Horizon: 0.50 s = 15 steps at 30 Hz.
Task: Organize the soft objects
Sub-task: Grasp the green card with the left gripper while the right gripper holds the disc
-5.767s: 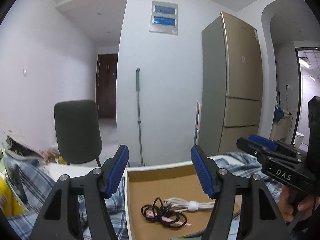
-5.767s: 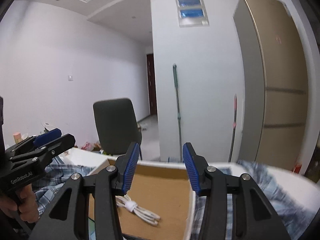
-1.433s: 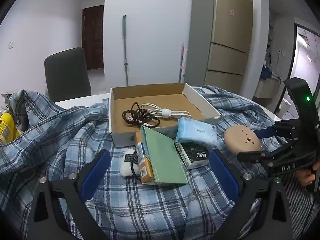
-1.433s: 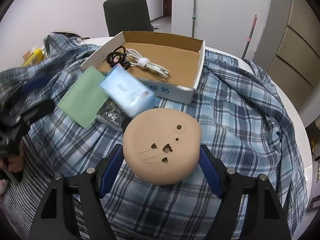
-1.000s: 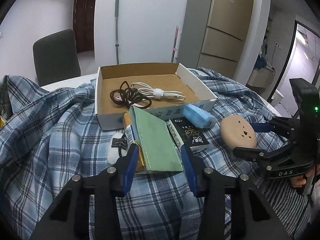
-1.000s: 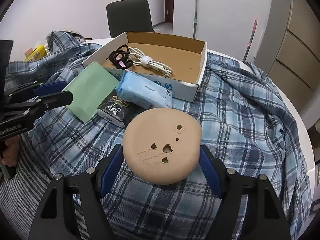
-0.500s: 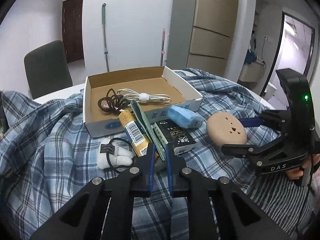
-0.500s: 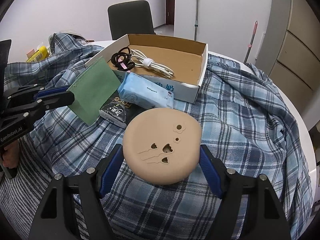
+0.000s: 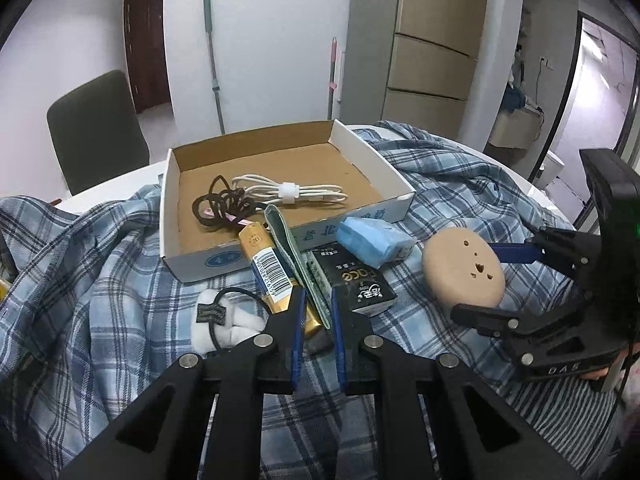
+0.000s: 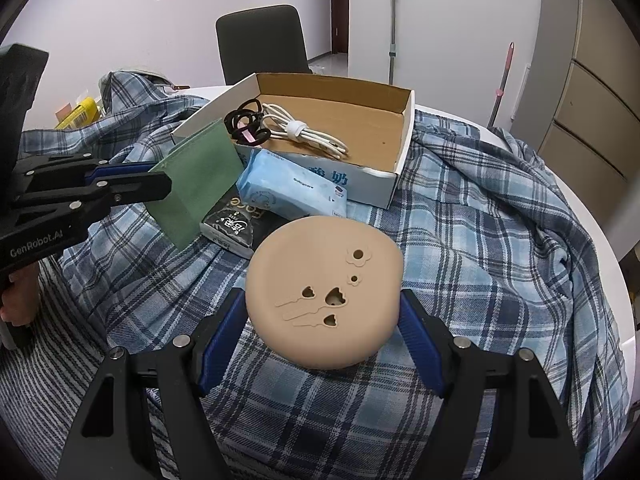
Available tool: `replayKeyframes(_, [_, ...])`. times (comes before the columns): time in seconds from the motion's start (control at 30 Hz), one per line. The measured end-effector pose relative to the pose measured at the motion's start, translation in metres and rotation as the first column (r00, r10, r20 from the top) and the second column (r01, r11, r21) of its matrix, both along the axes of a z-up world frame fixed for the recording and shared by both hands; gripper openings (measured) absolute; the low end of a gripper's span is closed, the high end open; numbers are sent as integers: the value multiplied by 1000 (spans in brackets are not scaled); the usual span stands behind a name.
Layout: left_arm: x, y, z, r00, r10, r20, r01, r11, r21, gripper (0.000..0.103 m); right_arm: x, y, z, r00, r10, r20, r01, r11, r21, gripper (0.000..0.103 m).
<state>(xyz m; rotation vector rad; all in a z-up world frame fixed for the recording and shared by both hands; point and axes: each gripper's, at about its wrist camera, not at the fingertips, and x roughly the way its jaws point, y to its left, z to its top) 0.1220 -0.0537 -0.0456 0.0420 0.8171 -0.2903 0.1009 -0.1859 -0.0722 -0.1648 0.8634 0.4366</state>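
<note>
My left gripper is shut on a flat green pouch, which it holds tilted on edge above the plaid cloth; the pouch shows broadside in the right wrist view. My right gripper is shut on a round tan silicone pad with small cut-outs, also seen in the left wrist view. An open cardboard box behind holds a white cable and black hair ties.
On the blue plaid cloth lie a blue tissue pack, a black packet, a yellow barcoded box and a white soft toy with a black band. A dark chair stands behind the table.
My left gripper has closed on the green pouch and lifted it onto its edge. The right gripper keeps holding the tan pad in place.
</note>
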Motion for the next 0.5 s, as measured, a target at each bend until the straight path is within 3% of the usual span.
replayKeyframes(0.1, [6,-4,1,1000,14,-16,-14,1000,14,17,0,0,0,1000,0,0,0,1000,2,74])
replayKeyframes(0.17, [9,-7,1,1000,16,-18,-16,1000,21,31,0,0,1,1000,-2,4,2,1000,2,74])
replayKeyframes(0.23, [10,-8,1,999,33,-17,-32,999,30,35,-1,-1,1,1000,-10,10,10,1000,2,74])
replayKeyframes(0.5, [18,-13,1,998,59,-23,-57,997,51,35,-5,-7,9,994,-76,73,76,997,-6,74])
